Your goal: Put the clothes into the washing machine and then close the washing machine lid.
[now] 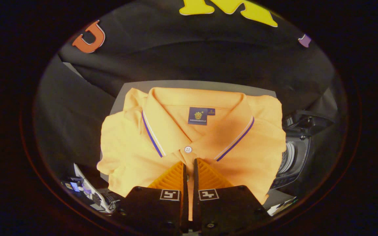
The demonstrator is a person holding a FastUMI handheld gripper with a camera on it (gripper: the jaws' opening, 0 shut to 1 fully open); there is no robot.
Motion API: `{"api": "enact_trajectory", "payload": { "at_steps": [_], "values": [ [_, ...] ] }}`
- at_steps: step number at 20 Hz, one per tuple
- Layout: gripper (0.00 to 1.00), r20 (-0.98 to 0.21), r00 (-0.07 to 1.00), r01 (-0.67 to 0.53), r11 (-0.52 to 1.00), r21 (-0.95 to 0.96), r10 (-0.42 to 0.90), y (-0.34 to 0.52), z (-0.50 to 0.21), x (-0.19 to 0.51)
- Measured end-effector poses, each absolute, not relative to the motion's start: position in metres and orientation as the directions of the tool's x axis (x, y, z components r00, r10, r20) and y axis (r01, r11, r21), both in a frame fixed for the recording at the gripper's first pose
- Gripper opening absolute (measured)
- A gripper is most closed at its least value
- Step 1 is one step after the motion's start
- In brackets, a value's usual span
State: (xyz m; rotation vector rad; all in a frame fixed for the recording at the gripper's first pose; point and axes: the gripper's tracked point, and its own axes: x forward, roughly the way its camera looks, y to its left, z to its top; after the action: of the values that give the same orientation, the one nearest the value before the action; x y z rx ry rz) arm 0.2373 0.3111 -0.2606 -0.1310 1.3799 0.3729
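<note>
An orange polo shirt (136, 144) lies folded on a grey table (189, 84), its collar with blue and white trim turned toward the booth wall. My gripper (189, 162) is at the shirt's front placket, just below the white button. Both fingers are pressed together with a thin fold of the orange cloth between them, so the gripper is shut on the shirt. To the right of the shirt, below the table's level, stands the dark washing machine (295, 157); the pale ribbed rim of its opening shows, and a dark raised part (307, 122) above it may be the lid.
Black cloth hangs behind the table and on the left. Below the shirt's left sleeve lies some small clutter (87, 193) with a lit screen. A pale flat object (282, 205) shows by the table's near right corner.
</note>
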Motion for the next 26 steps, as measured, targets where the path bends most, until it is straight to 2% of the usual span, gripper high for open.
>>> {"api": "enact_trajectory", "payload": {
  "at_steps": [3, 11, 19, 26],
  "values": [
    [0.08, -0.957, 0.192, -0.328, 0.934, 0.145, 0.217, 0.314, -0.251, 0.243],
    [0.08, -0.908, 0.338, -0.224, 0.959, 0.177, 0.246, 0.31, -0.232, 0.255],
    [0.08, -0.871, 0.446, -0.049, 0.978, 0.203, 0.203, 0.297, -0.224, 0.257],
    [0.08, -0.827, 0.542, 0.047, 0.976, 0.212, 0.153, 0.285, -0.223, 0.279]
  ]
}}
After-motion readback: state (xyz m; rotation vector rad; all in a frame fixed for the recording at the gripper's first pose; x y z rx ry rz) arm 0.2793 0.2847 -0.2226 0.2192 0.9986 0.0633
